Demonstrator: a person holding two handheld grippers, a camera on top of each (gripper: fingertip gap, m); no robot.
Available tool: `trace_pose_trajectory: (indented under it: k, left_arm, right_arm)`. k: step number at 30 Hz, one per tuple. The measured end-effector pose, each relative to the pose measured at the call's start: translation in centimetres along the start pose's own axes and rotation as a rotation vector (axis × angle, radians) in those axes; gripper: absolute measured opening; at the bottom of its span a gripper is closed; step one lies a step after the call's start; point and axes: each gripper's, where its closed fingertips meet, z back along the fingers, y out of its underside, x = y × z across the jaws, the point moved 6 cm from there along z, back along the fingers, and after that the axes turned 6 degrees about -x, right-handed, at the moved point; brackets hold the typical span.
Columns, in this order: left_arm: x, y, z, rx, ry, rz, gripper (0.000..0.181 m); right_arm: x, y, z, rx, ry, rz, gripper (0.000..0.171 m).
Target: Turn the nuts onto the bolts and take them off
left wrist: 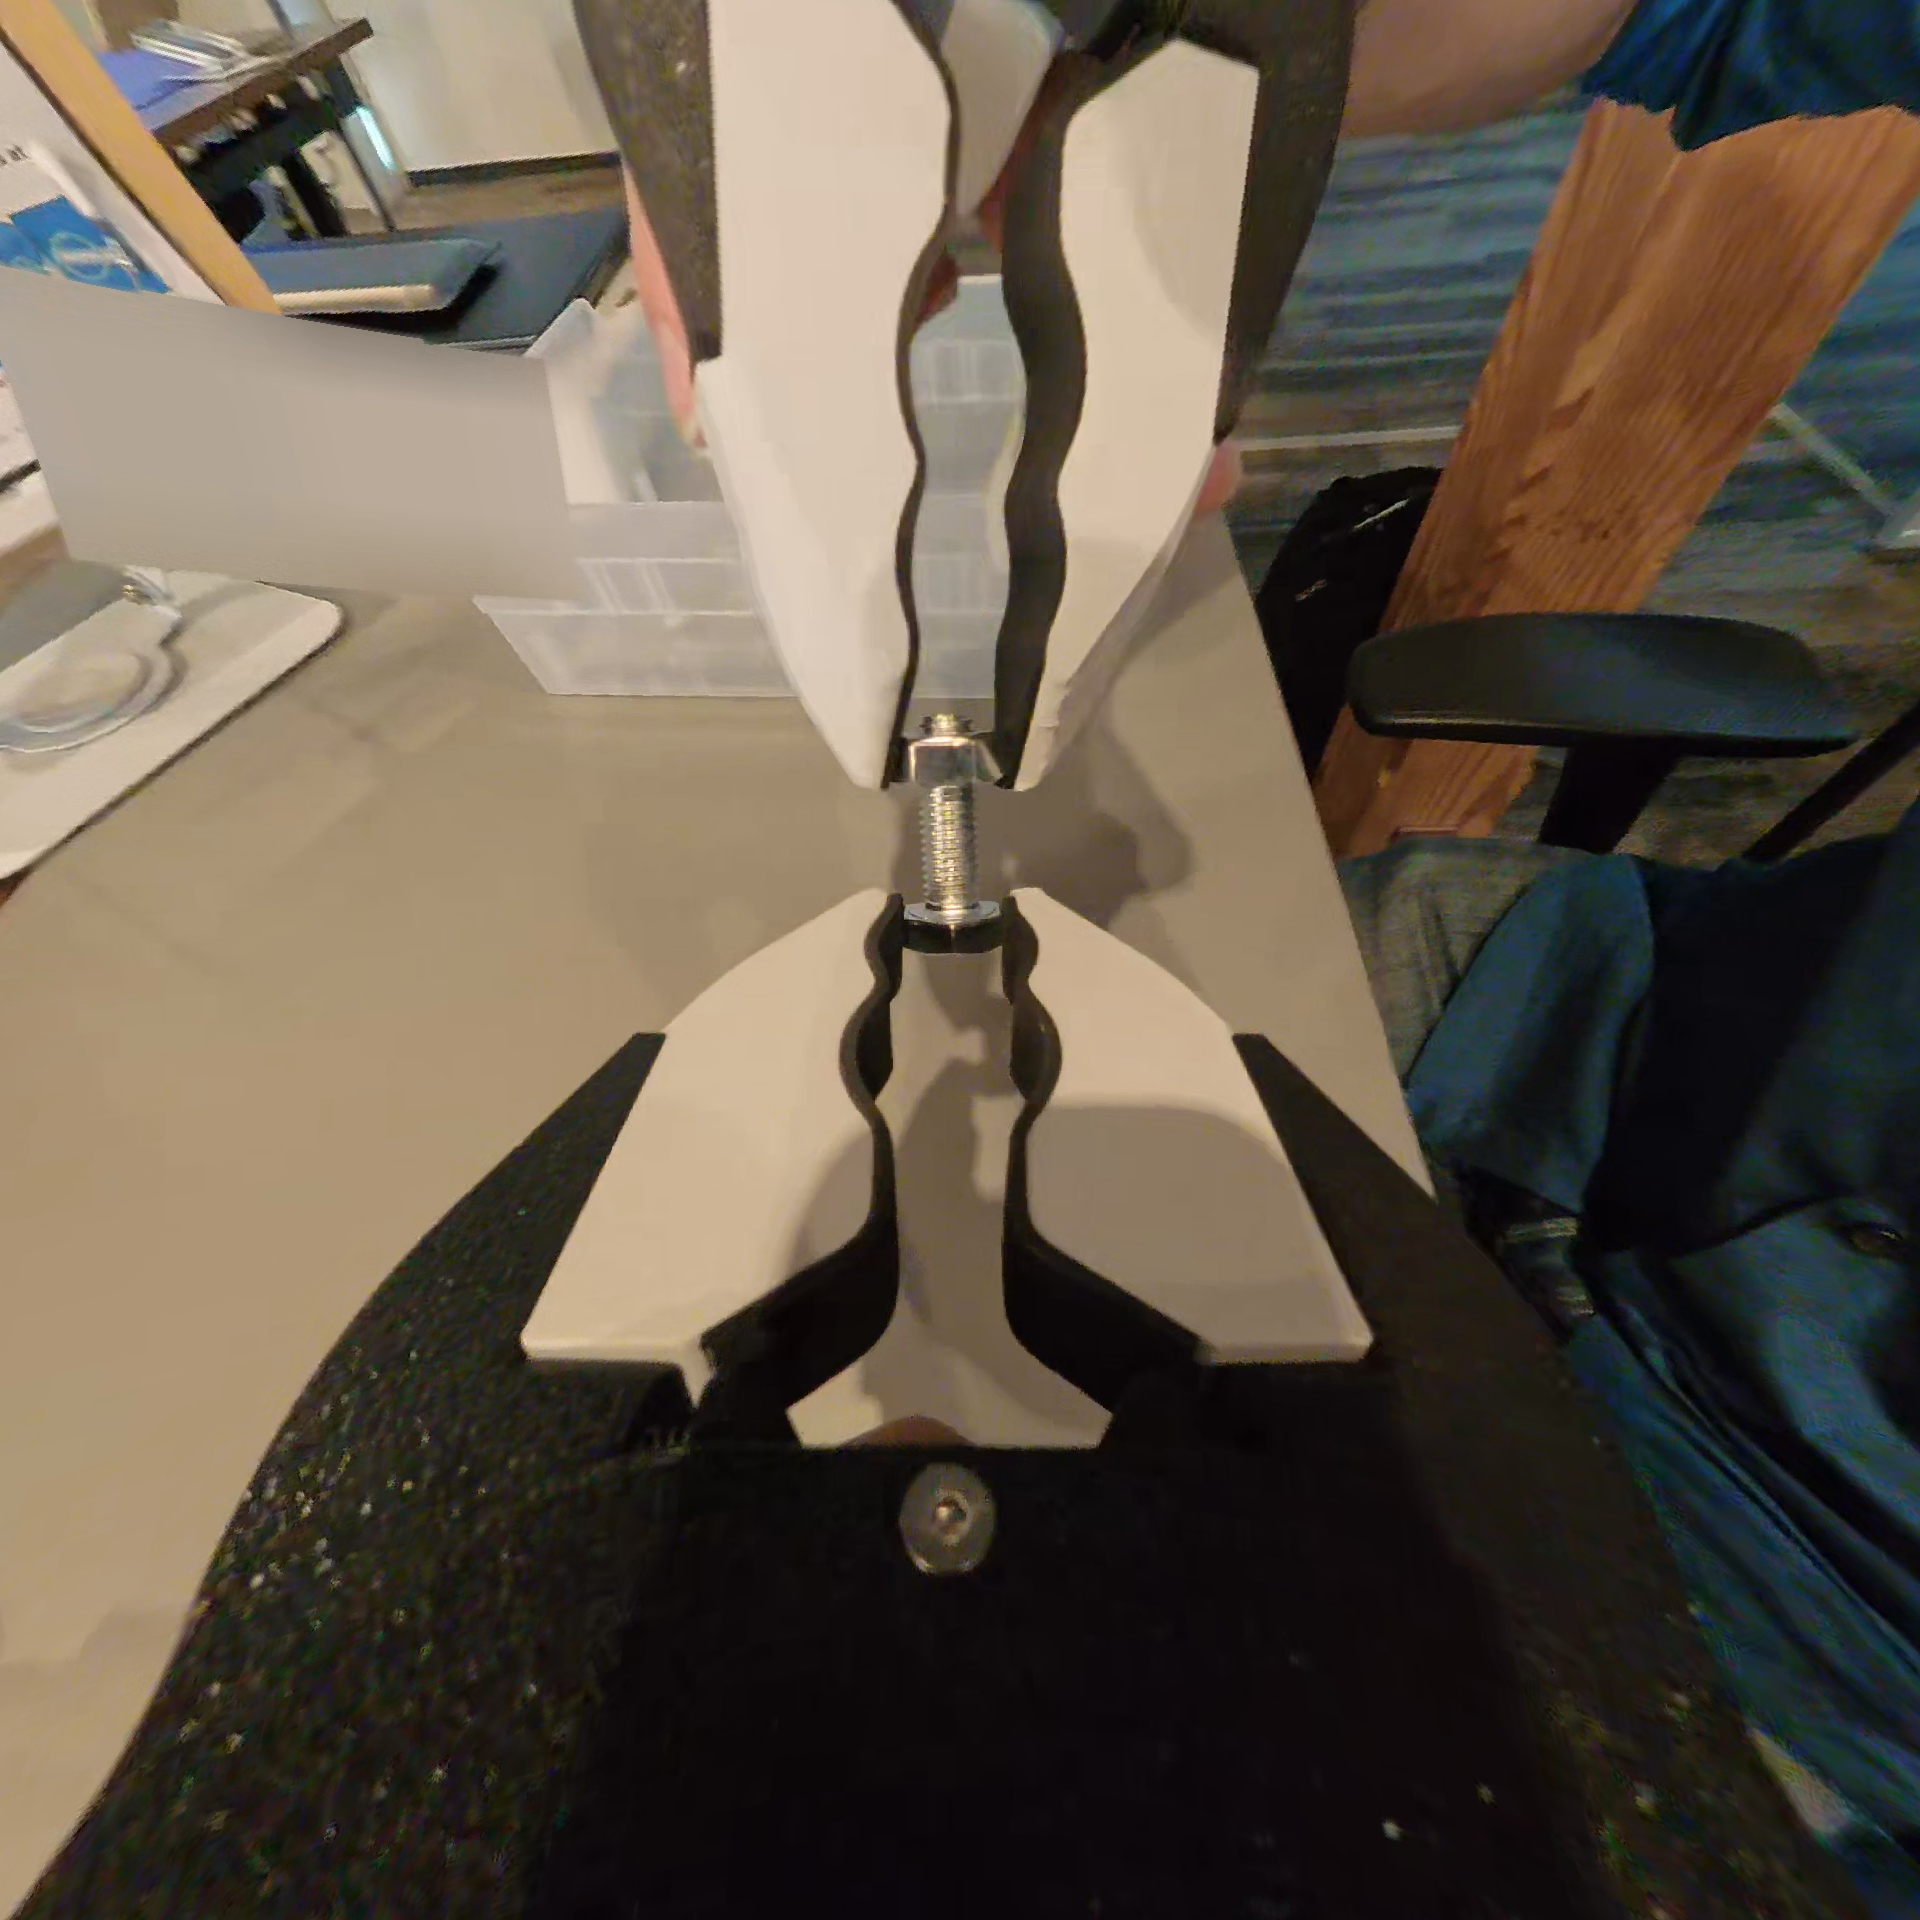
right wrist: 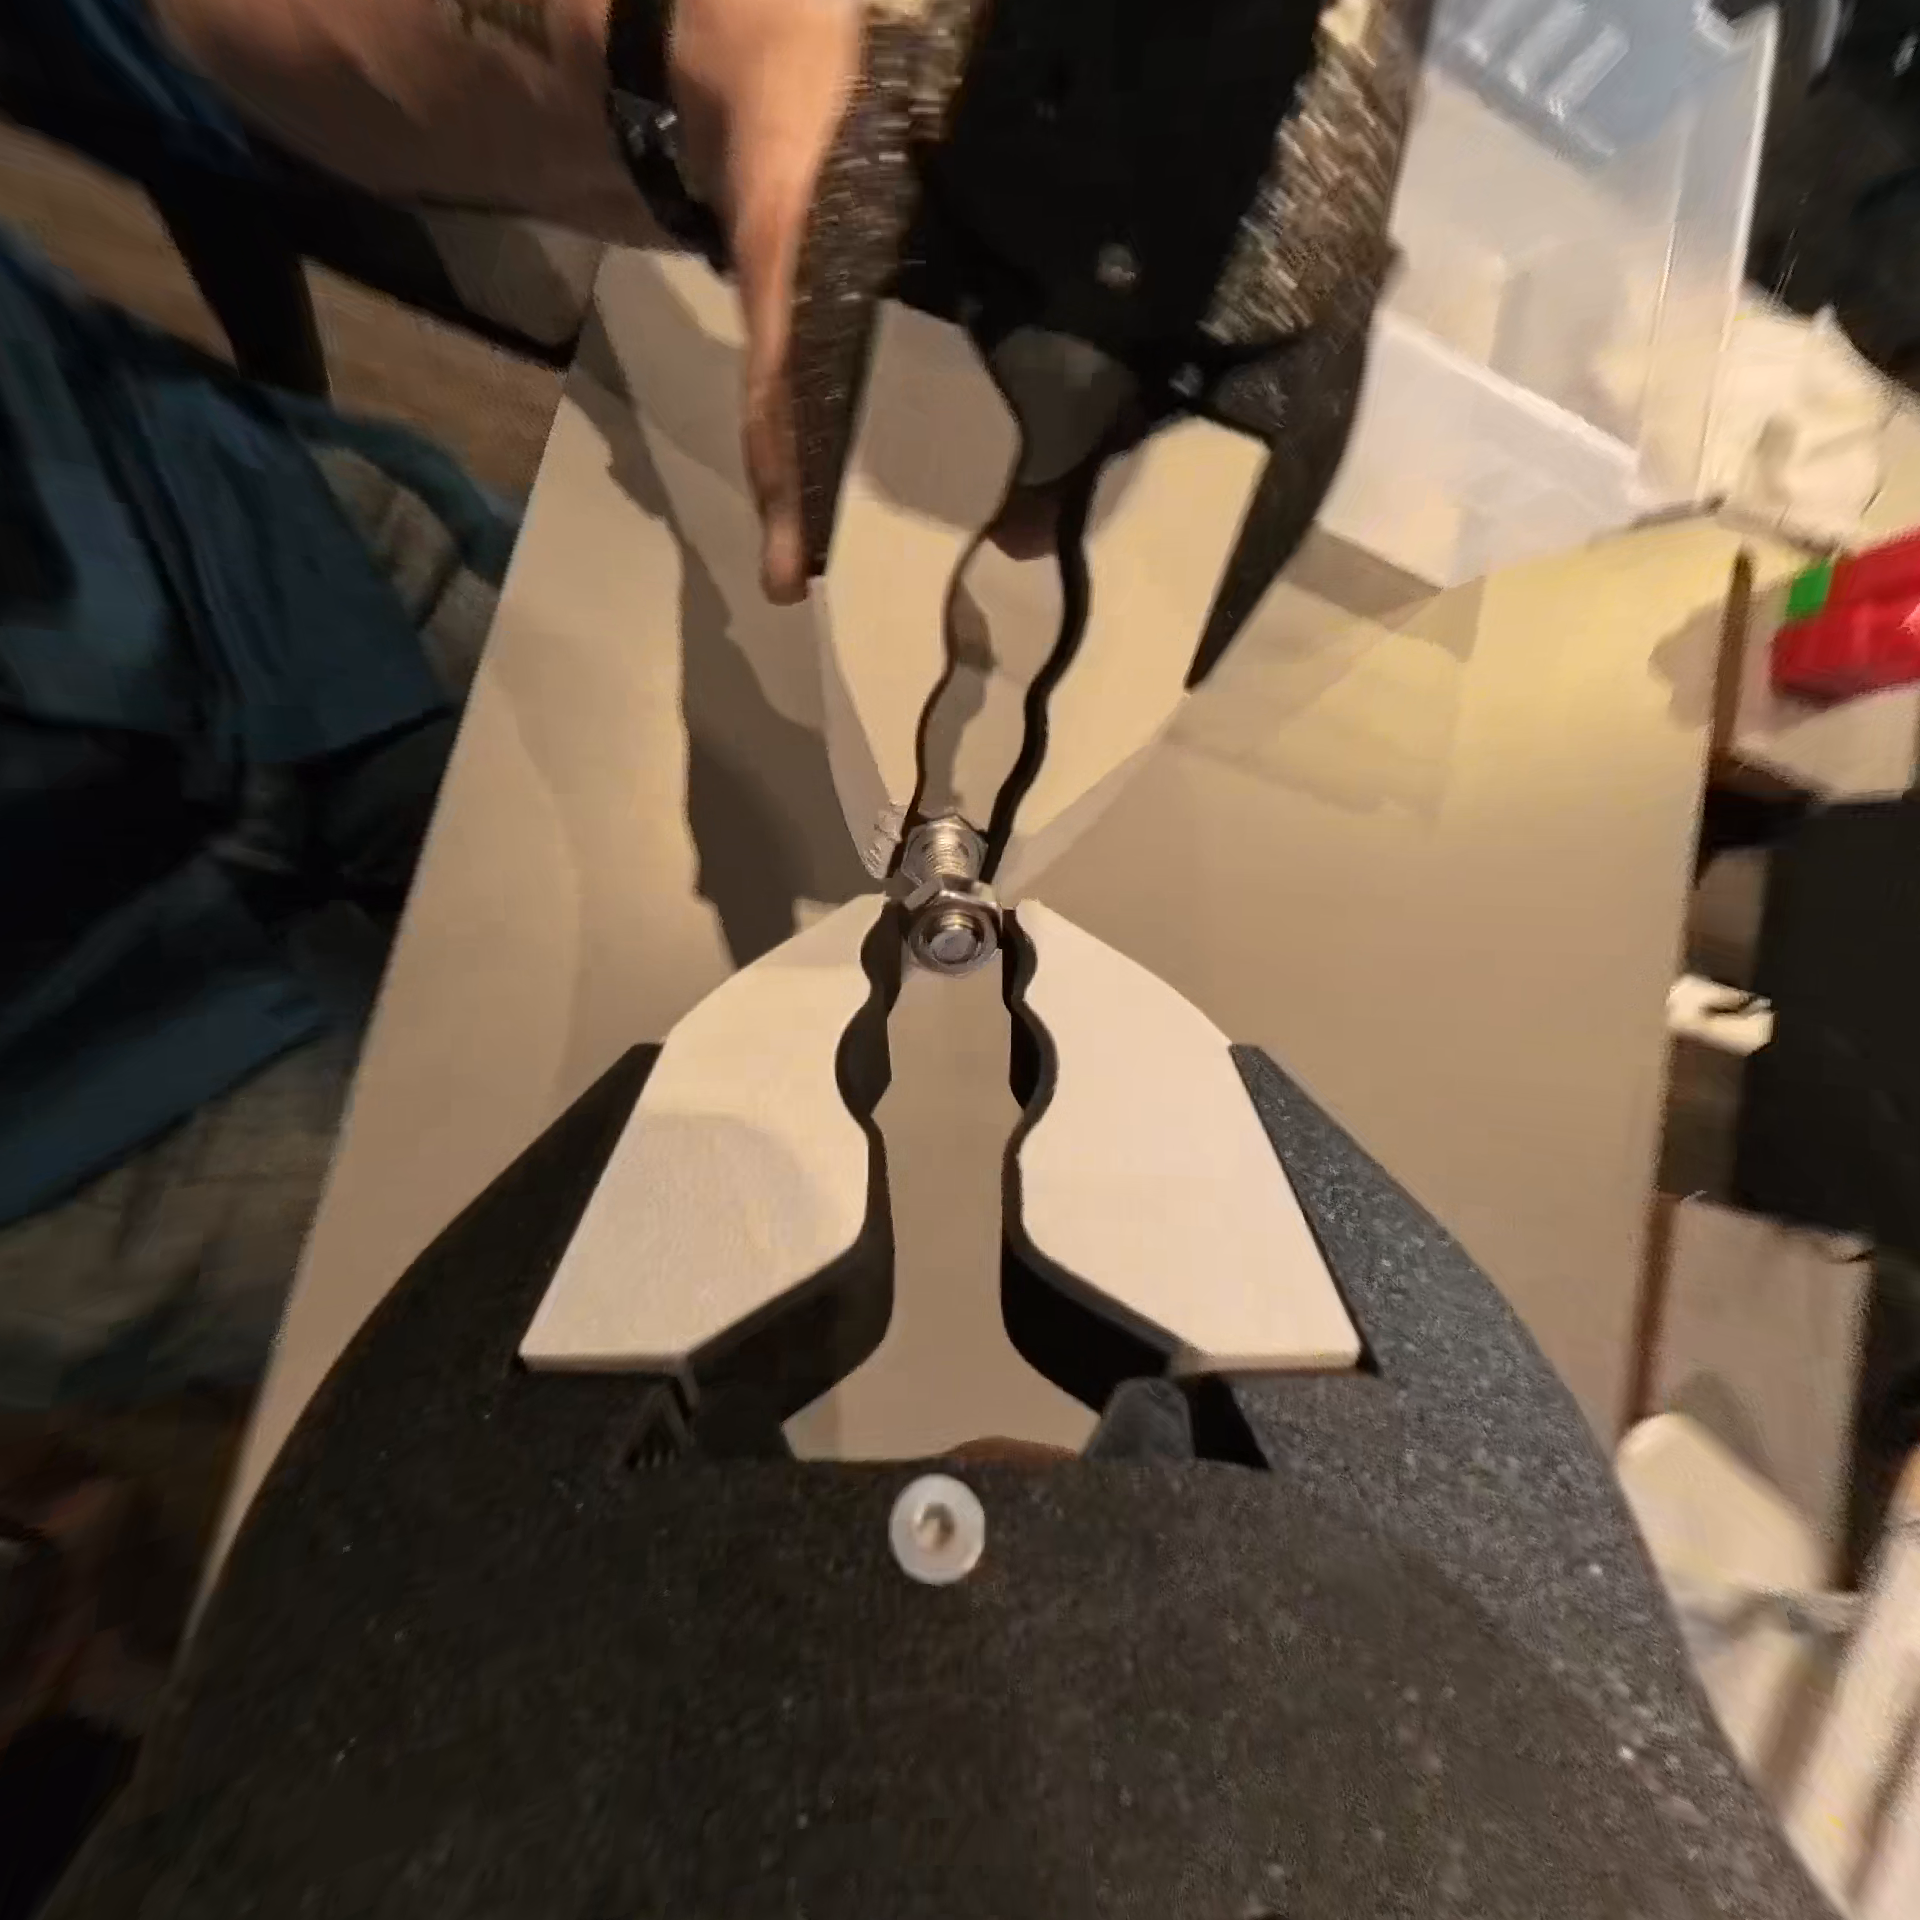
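A silver bolt (left wrist: 940, 847) is held in the air above the grey table (left wrist: 416, 935) between the two grippers, which face each other tip to tip. My left gripper (left wrist: 951, 925) is shut on the bolt's hex head. My right gripper (left wrist: 951, 774) comes from the far side and is shut on a silver nut (left wrist: 948, 764) near the bolt's far end, with the thread tip poking past it. In the right wrist view, my right gripper (right wrist: 948, 940) grips the nut (right wrist: 920, 896). The bolt (right wrist: 940, 844) runs away into the left gripper (right wrist: 935, 836).
A clear plastic drawer box (left wrist: 644, 582) stands at the back of the table, and a white tray (left wrist: 156, 665) sits far left. A black chair armrest (left wrist: 1590, 675) and a wooden post (left wrist: 1621, 416) are off the right edge. A hand (right wrist: 769, 312) holds the left gripper. My two grippers' fingertips are within a few centimetres of each other.
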Motion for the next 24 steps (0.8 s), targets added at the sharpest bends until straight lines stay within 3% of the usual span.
trace_pose_trajectory:
  k: [7, 10, 13, 15, 17, 21, 24]
  left_arm:
    - [0.8, 0.1, 0.1, 0.125, -0.214, -0.132, 0.017]
    - [0.8, 0.0, 0.2, 0.135, -0.249, -0.157, 0.017]
    - [0.7, -0.1, 0.1, 0.143, -0.255, -0.166, 0.017]
    - [0.6, -0.1, 0.1, 0.141, -0.244, -0.156, 0.017]
    - [0.6, 0.0, 0.1, 0.116, -0.214, -0.122, 0.017]
    - [0.6, 0.1, 0.4, 0.062, -0.139, -0.043, 0.017]
    - [0.5, 0.0, 0.5, 0.02, -0.079, -0.001, 0.017]
  right_arm:
    - [-1.8, 1.6, -0.6, -0.093, -0.047, -0.862, 0.017]
    - [-2.2, 2.6, -0.9, -0.259, -0.211, -1.187, 0.018]
    - [-2.2, 3.4, -1.3, -0.371, -0.353, -1.354, 0.018]
    - [-2.1, 3.7, -1.5, -0.367, -0.352, -1.308, 0.022]
    - [-2.5, 3.6, -1.2, -0.341, -0.262, -1.135, 0.041]
    - [-2.7, 2.2, 0.4, -0.214, -0.011, -0.507, 0.04]
    - [-1.4, 1.3, 0.5, -0.077, 0.083, -0.096, 0.038]
